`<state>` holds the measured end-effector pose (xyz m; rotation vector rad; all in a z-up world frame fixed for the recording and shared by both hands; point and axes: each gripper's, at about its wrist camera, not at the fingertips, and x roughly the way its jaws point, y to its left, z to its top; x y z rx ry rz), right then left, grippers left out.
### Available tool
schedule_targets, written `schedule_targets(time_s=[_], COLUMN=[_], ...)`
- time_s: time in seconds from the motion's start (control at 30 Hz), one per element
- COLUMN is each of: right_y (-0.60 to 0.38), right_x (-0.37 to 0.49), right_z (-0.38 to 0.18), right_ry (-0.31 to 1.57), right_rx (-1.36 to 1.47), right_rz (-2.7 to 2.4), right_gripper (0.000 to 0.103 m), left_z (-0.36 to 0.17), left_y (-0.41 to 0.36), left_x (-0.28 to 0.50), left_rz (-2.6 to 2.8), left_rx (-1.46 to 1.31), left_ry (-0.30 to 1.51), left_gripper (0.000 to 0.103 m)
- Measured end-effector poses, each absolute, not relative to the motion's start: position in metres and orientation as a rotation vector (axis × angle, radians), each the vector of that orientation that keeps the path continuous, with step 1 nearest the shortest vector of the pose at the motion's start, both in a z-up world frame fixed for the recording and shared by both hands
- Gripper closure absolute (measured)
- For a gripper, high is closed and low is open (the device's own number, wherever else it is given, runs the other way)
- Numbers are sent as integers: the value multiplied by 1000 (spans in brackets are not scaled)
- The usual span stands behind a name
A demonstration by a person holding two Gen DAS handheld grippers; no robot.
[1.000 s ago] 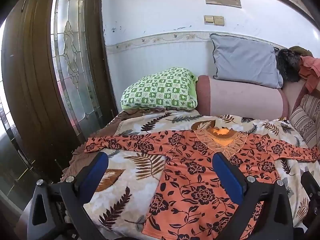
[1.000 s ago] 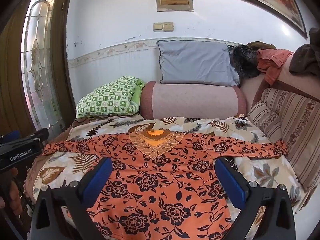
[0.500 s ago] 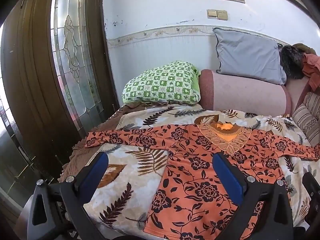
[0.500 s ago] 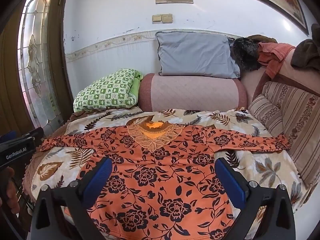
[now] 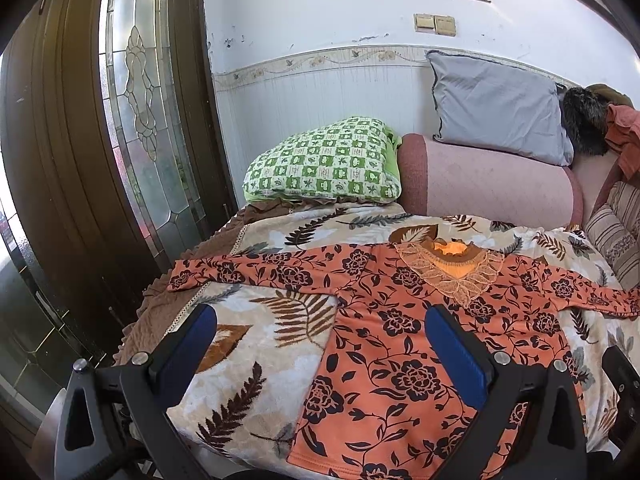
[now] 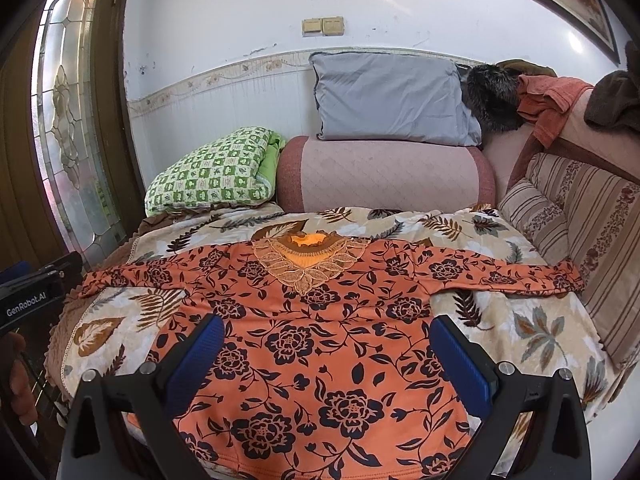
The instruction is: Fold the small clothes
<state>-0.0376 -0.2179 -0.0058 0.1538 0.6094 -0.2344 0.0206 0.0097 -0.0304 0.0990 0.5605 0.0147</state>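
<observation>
Evidently from the left wrist view, the left tool (image 5: pixel 320 344) hangs wide open and empty over the orange floral top (image 5: pixel 404 344), spread flat on the bed (image 5: pixel 256 392) for folding. From the right wrist view, the right tool (image 6: pixel 326 354) gapes empty above the hem, sleeves outstretched.

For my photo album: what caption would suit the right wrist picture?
Open blue fingers hover over an orange floral top spread flat on a leaf-print blanket.

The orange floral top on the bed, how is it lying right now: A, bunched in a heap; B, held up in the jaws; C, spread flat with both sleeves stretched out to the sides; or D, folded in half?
C: the orange floral top lies flat on the leaf-print blanket, both sleeves extended sideways, neither gripper touching it.
</observation>
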Motion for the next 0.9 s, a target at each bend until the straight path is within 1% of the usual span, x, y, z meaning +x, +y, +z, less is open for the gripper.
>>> schedule_targets(time_s=[0.9], right_y=[-213], right_x=[-18], right_z=[-26], right_ry=[666], right_rx=[158], right_rz=[-203], right_gripper=[0], left_z=[-47], left_y=[11], left_x=[36], left_rz=[23], left_rx=[108], left_ry=[603], left_gripper=[0])
